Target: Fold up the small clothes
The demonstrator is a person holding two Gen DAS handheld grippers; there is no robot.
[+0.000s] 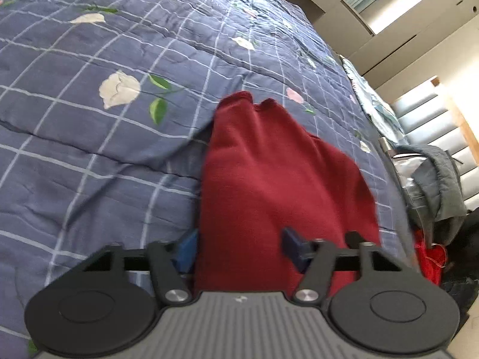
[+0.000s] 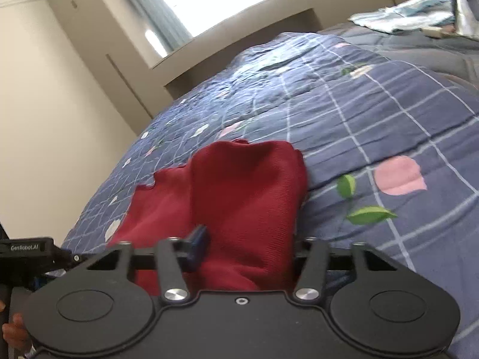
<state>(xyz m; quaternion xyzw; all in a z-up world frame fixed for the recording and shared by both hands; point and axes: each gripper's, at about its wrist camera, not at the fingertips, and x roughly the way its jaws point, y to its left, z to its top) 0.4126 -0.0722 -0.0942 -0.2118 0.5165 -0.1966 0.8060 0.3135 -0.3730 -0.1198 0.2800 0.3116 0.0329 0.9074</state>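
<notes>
On the blue checked floral quilt (image 1: 89,155), near edge, a dark red knit garment (image 1: 269,185) sits between both partly open grippers, left gripper (image 1: 239,249) and right gripper (image 2: 248,251), seemingly pinched.

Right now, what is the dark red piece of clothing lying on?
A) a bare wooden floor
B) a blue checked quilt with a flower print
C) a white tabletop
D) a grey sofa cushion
B: in both wrist views the dark red garment lies on a blue checked quilt printed with white and pink flowers and green leaves.
</notes>
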